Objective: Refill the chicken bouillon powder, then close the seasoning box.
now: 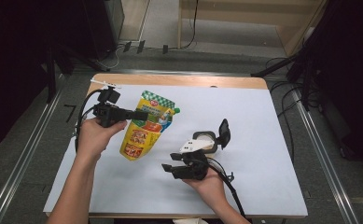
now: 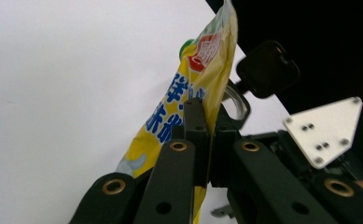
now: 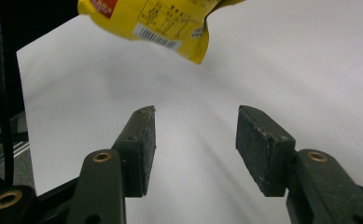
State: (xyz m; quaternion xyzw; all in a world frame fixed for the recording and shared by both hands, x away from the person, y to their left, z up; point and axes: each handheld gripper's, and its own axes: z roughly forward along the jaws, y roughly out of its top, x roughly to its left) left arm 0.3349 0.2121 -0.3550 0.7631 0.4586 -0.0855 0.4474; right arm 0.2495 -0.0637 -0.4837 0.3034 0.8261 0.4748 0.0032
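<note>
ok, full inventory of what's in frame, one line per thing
pouch: 1, yellow with green top edge and red labels, held up over the table's left half
jar: 1, clear or whitish with its black flip lid open, right of centre on the sheet
white sheet: 1, covers most of the table top
table: 1, wooden, its edge showing at the far side
left claw: 1, black, shut on the pouch's edge
right claw: 1, black, jaws apart with nothing between, near the jar
hands: 2, one on each claw, forearms coming in from the near edge
</note>
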